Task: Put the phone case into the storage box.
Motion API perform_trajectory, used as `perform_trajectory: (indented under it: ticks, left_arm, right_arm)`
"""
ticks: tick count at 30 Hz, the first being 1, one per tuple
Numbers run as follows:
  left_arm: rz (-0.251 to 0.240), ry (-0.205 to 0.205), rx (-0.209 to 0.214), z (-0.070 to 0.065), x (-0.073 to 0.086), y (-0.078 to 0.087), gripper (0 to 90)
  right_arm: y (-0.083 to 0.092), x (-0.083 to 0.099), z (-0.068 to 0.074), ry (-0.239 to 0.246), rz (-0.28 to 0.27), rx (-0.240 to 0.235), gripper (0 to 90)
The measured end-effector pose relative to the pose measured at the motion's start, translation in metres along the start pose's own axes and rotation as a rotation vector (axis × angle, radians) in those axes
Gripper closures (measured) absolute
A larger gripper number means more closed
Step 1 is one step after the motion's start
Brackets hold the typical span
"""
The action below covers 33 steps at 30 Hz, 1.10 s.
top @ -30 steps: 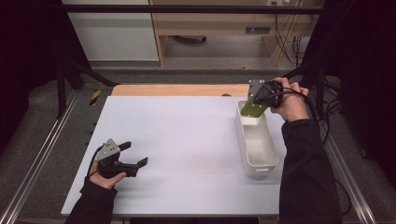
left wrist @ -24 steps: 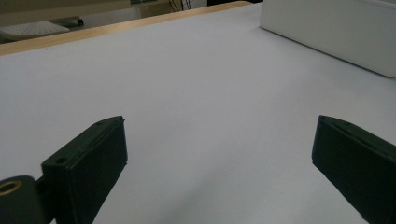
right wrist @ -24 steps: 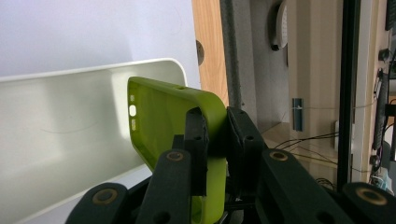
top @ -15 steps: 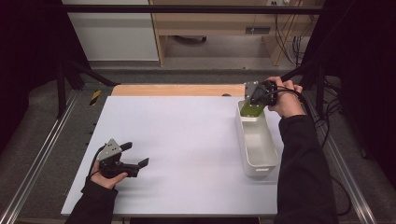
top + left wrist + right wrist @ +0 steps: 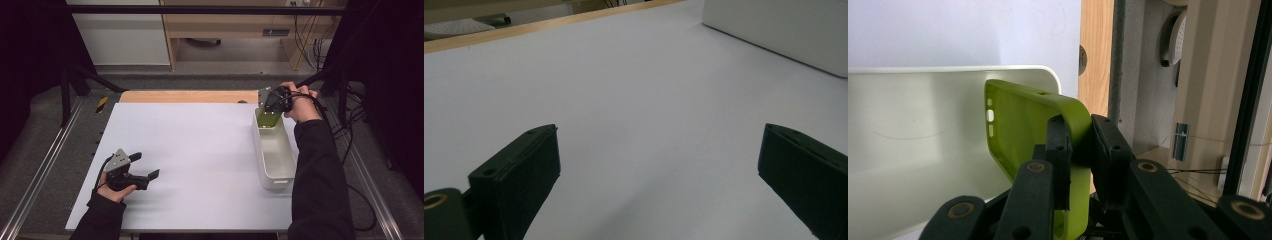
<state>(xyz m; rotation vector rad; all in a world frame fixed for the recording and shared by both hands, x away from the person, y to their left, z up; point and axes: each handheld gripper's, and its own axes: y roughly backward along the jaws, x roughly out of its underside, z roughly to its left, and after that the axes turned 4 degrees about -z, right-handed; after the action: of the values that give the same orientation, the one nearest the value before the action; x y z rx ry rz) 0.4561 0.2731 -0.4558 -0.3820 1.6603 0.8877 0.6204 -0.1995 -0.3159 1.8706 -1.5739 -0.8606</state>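
A lime-green phone case hangs over the far end of a long white bin, with my right gripper shut on its edge. In the high view the green case sits just inside the bin's far end, under my right gripper. My left gripper rests low over the near left of the white table, jaws wide apart with nothing between them. Its own view shows both black pads over bare table and the bin's wall farther off.
A wooden strip borders the table's far edge. Metal rails run along both sides of the table. Cables trail off to the right. The bin's inside holds nothing else that I can see.
My right gripper has moved left and down with the green case, bringing it lower into the bin's far end. The left gripper has stayed put.
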Motion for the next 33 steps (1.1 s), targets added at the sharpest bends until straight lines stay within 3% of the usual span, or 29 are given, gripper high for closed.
perform_trajectory:
  ticks: [20,33]
  left_arm:
    - [0.010,0.000,0.005,0.001,0.002,-0.002,3.3]
    - [0.010,-0.002,0.003,0.001,0.002,-0.002,3.3]
  right_arm:
    - [-0.025,-0.004,-0.009,0.040,0.029,-0.054,79.6]
    - [-0.027,-0.004,-0.010,0.035,0.030,-0.042,79.2]
